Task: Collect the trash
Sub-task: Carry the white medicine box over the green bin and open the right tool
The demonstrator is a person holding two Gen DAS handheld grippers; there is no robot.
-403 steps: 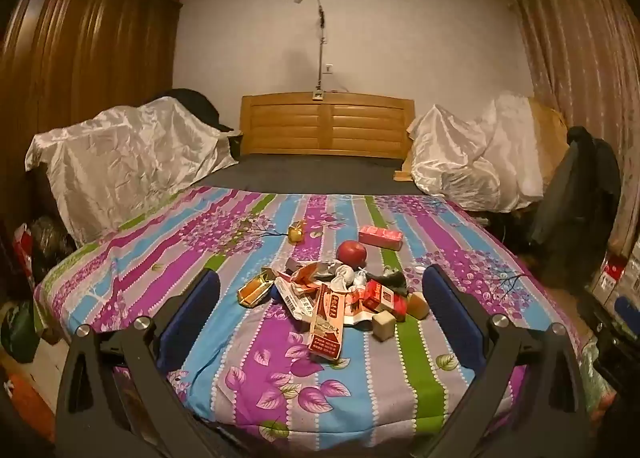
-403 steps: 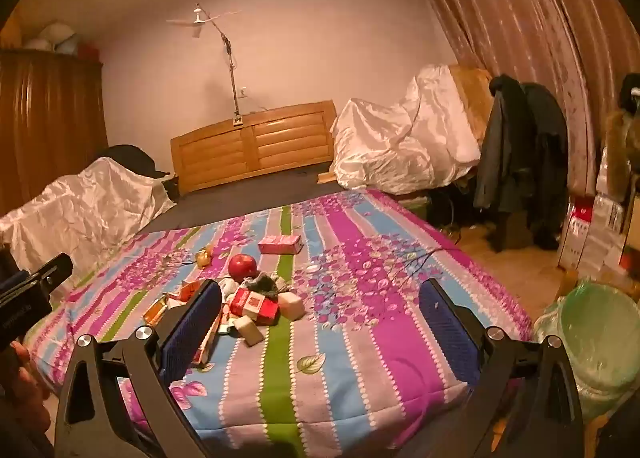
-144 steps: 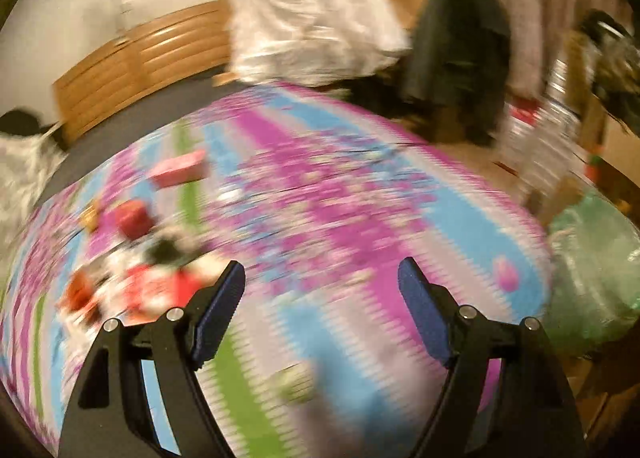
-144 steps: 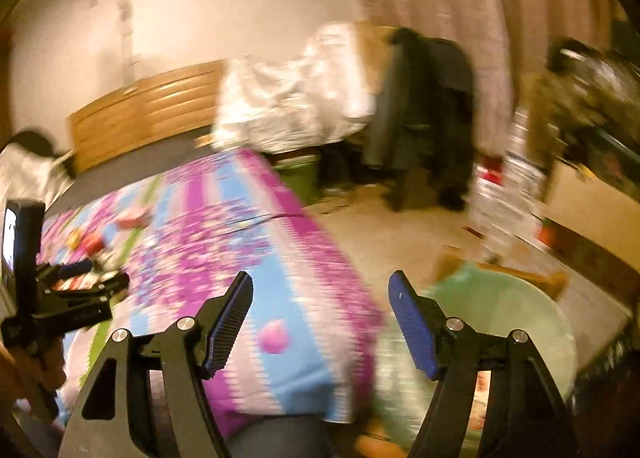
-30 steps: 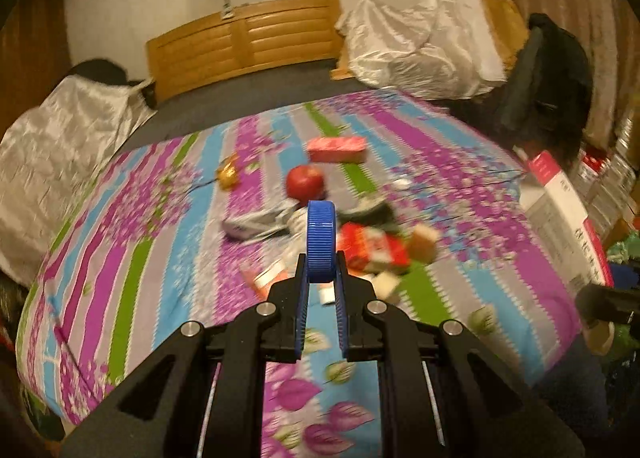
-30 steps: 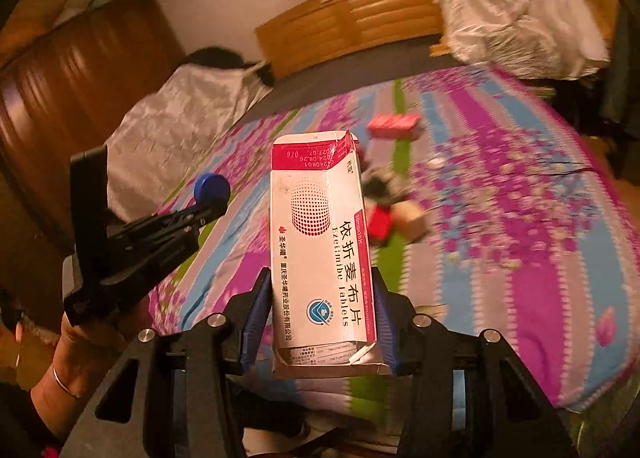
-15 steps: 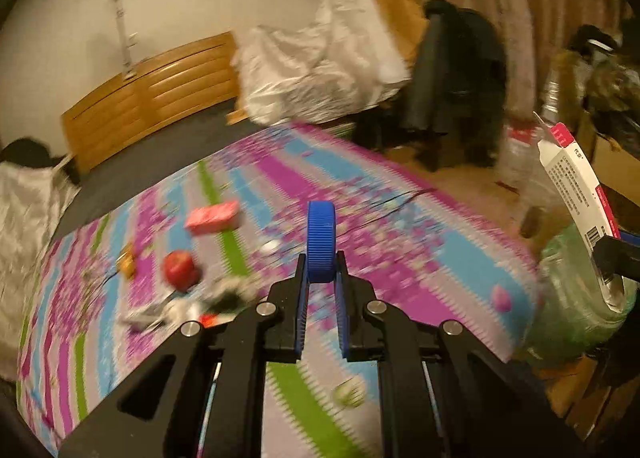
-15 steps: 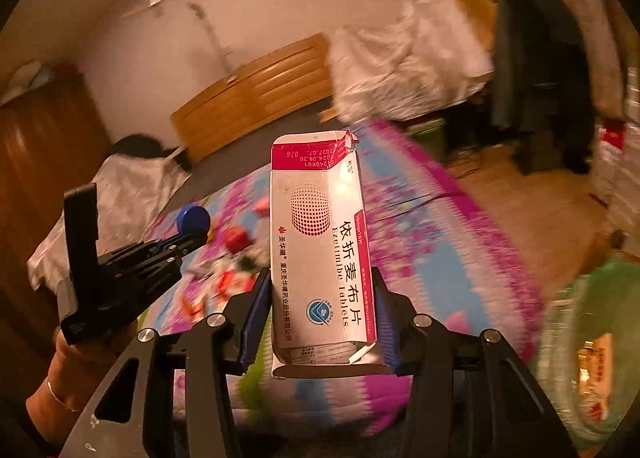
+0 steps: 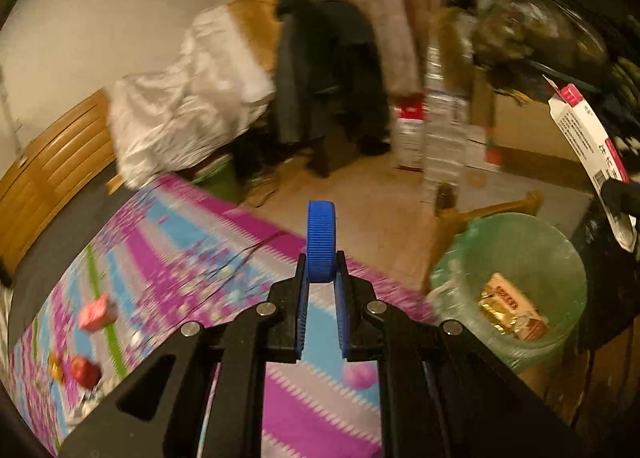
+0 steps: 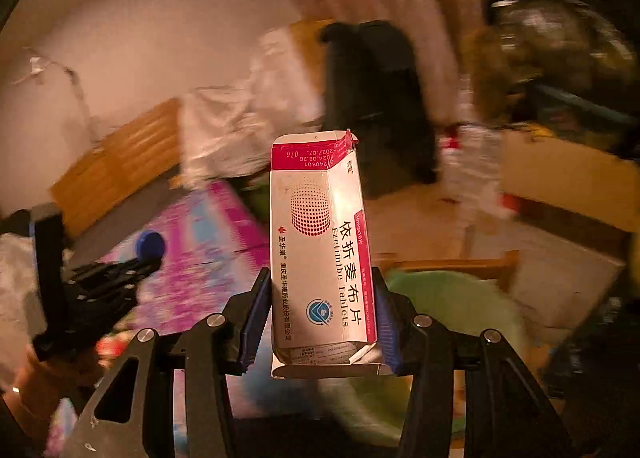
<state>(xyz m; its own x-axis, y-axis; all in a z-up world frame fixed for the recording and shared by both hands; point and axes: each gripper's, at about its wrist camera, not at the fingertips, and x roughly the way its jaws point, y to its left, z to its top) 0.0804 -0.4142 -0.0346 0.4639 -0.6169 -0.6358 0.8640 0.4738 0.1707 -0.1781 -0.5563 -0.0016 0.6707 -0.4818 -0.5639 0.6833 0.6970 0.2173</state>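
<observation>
My left gripper (image 9: pixel 321 258) is shut on a blue bottle cap (image 9: pixel 321 240), held on edge above the bed's corner. My right gripper (image 10: pixel 322 294) is shut on a white and pink tablet box (image 10: pixel 320 258), which stands upright between the blue pads. That box (image 9: pixel 588 146) also shows at the right edge of the left wrist view, above and right of the bin. The green-lined trash bin (image 9: pixel 560 250) stands on the floor right of the bed, with a wrapper and a carton (image 9: pixel 508 310) inside. In the right wrist view the left gripper (image 10: pixel 150 254) with the cap (image 10: pixel 150 244) is at the left, and the bin (image 10: pixel 448 298) is just behind the box.
More litter, a red apple (image 9: pixel 85 372) and a pink box (image 9: pixel 96 308) lie far left on the striped bedspread (image 9: pixel 180 242). Behind the bin are a wooden stool (image 9: pixel 480 214), stacked cartons (image 9: pixel 444 130), a dark coat over a chair (image 9: pixel 320 70) and curtains.
Both grippers have swung from the litter on the bed to the right, towards the bin. The bin now fills the lower right of the left wrist view. Both grips are unchanged.
</observation>
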